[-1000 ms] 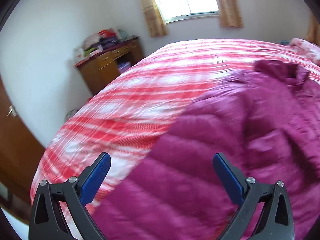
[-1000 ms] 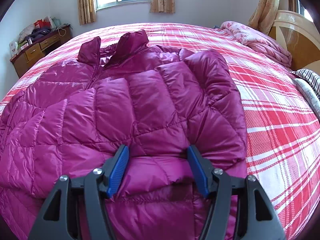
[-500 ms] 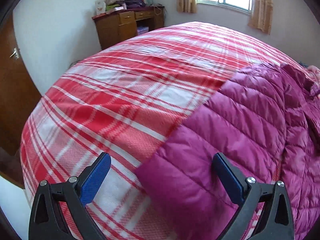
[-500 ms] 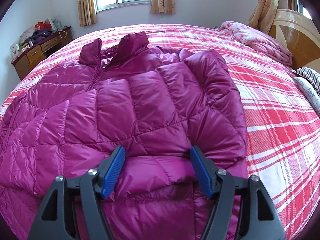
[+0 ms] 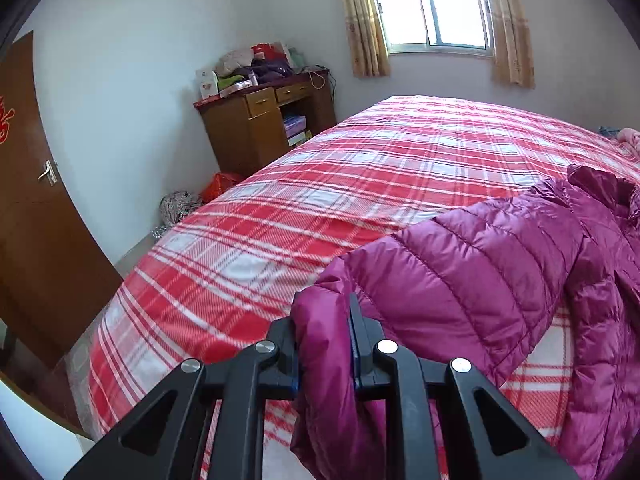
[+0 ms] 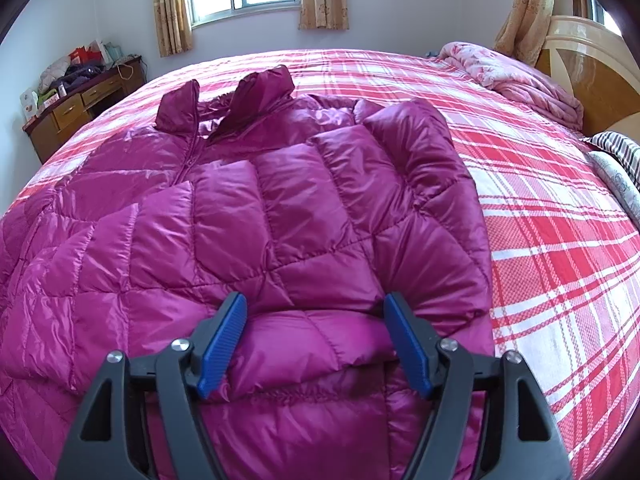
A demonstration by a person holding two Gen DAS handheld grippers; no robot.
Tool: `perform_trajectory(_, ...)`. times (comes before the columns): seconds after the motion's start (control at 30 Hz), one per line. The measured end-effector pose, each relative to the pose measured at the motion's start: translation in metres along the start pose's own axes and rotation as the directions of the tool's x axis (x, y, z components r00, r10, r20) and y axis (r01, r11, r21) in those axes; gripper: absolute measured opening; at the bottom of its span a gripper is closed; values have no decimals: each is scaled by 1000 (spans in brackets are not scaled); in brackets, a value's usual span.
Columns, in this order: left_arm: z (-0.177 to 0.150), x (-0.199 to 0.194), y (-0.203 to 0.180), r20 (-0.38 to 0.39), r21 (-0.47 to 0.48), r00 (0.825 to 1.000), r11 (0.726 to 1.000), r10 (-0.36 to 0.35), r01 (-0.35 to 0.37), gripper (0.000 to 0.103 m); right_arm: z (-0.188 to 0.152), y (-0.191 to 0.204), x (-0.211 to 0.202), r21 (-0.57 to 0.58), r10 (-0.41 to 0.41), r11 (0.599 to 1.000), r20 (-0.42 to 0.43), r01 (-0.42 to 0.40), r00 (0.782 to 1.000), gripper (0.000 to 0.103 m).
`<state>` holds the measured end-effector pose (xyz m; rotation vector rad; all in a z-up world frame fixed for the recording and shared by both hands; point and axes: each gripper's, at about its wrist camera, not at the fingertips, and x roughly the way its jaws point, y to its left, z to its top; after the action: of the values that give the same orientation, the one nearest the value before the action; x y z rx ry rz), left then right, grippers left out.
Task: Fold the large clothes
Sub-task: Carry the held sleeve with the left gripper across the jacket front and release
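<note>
A magenta quilted down jacket (image 6: 280, 216) lies front up on the red plaid bed (image 6: 560, 272), collar toward the window, its right sleeve folded across the chest. My left gripper (image 5: 324, 320) is shut on the cuff of the jacket's left sleeve (image 5: 460, 272) and holds it lifted off the bed. My right gripper (image 6: 316, 320) is open, its blue pads on either side of the folded sleeve's cuff end (image 6: 320, 340) near the hem.
A wooden desk (image 5: 264, 124) piled with clutter stands by the wall beyond the bed's left side. A brown door (image 5: 36, 216) is at left. A pink quilt (image 6: 520, 76) and headboard (image 6: 592, 76) lie at the bed's right.
My left gripper has shut on the left sleeve's cuff and raised it. My right gripper has barely moved and stays open over the folded sleeve.
</note>
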<state>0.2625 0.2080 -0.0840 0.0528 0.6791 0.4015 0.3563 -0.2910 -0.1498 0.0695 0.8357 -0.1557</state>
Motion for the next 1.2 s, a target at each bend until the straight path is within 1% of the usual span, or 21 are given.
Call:
perform_trajectory(0.07, 9, 2, -3, 4, 20, 1000, 1000, 9, -9, 17, 1, -1, -7, -12, 12, 1000, 4, -12, 1000, 74)
perform_trajectory(0.2, 29, -10, -7, 36, 12, 999, 1000, -20, 20, 16, 2, -11, -40, 26, 56, 998, 70, -58, 996, 74)
perform_trajectory(0.23, 35, -16, -10, 47, 14, 998, 999, -33, 32, 16, 3, -13, -46, 20, 49, 999, 83, -50, 995, 74)
perform_trajectory(0.27, 39, -21, -12, 60, 13, 998, 999, -31, 30, 16, 4, -15, -52, 4, 27, 1000, 96, -27, 995, 74)
perform_trajectory(0.37, 59, -47, -38, 131, 75, 990, 996, -48, 38, 16, 5, -24, -60, -19, -46, 999, 111, 49, 993, 76)
perform_trajectory(0.5, 78, -81, -77, 197, 155, 975, 986, -99, 69, 16, -3, -50, -52, 35, -100, 995, 89, 97, 991, 76)
perform_trajectory(0.57, 88, -97, -100, 216, 178, 966, 978, -143, 105, 16, -10, -61, -48, 65, -109, 992, 77, 105, 991, 76)
perform_trajectory(0.63, 97, -107, -117, 214, 191, 959, 971, -184, 144, 16, -17, -68, -45, 90, -103, 991, 71, 96, 992, 76)
perform_trajectory(0.7, 103, -117, -137, 221, 212, 952, 963, -214, 167, 16, -23, -73, -42, 109, -95, 990, 68, 87, 993, 76)
perform_trajectory(0.77, 107, -130, -162, 233, 244, 940, 951, -247, 189, 16, -28, -78, -43, 130, -82, 989, 73, 72, 994, 76)
perform_trajectory(0.87, 109, -145, -194, 233, 281, 926, 932, -296, 227, 16, -32, -86, -42, 163, -58, 986, 73, 45, 996, 76)
perform_trajectory(0.97, 108, -158, -232, 218, 317, 907, 905, -361, 284, 16, -34, -90, -43, 185, -39, 982, 81, 23, 996, 76)
perform_trajectory(1.0, 107, -160, -240, 214, 325, 903, 899, -373, 294, 16, -35, -90, -42, 190, -35, 982, 80, 20, 996, 76)
perform_trajectory(1.1, 99, -169, -282, 193, 364, 885, 868, -424, 337, 16, -37, -91, -41, 202, -25, 979, 75, 9, 997, 76)
perform_trajectory(1.2, 86, -173, -316, 163, 399, 874, 841, -457, 365, 16, -38, -93, -40, 218, -16, 976, 73, 0, 997, 76)
